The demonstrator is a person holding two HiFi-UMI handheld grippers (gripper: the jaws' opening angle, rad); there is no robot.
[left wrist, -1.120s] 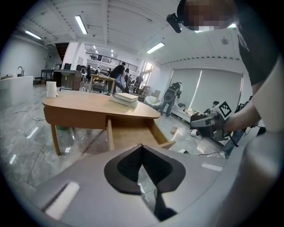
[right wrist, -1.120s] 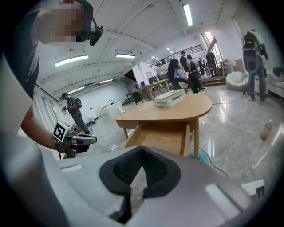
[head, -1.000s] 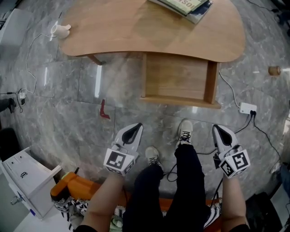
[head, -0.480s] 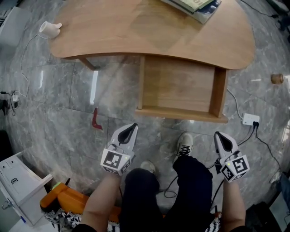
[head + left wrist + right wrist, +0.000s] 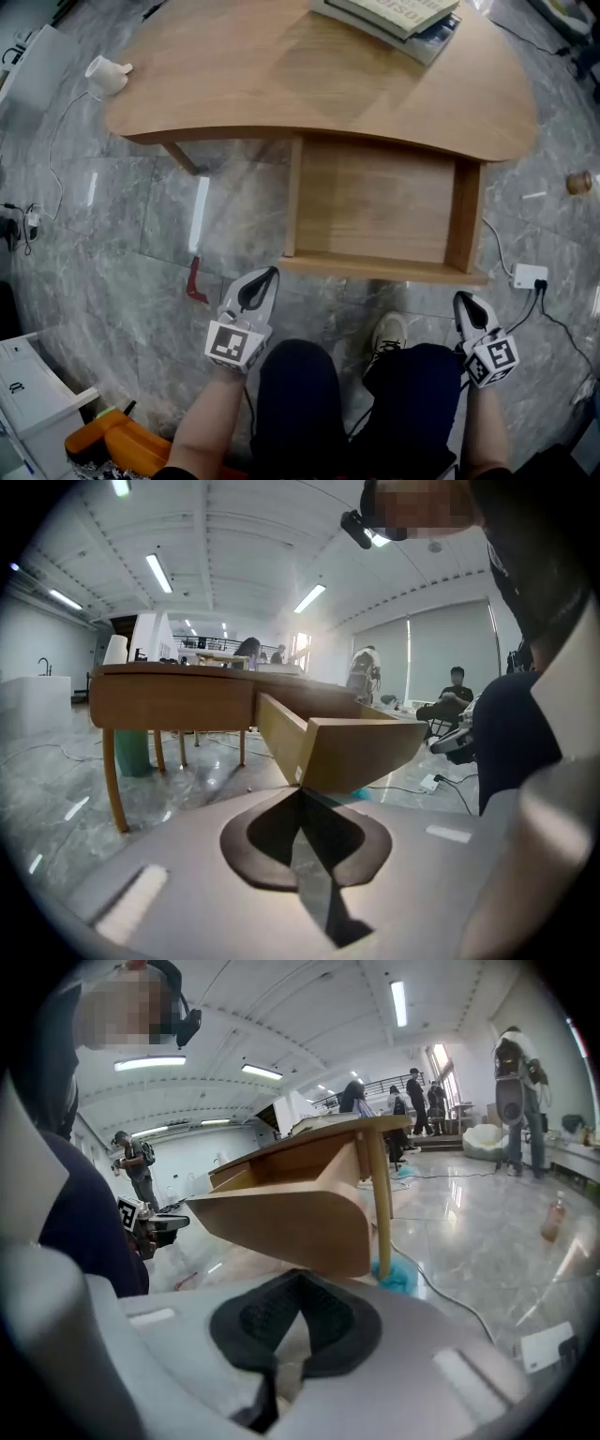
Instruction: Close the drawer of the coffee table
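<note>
Nearest, the left tool (image 5: 269,274) and right tool (image 5: 460,299) each have their jaws pressed together with nothing between them, tips just short of the front corners of the drawer (image 5: 375,202). The drawer stands pulled well out from under the table (image 5: 234,75). Books (image 5: 398,14) lie at the table's far edge.

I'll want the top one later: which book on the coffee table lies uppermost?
The pale-covered book with printed lettering. It lies on top of the pile, while the dark blue book shows only as an edge sticking out beneath it.
</note>
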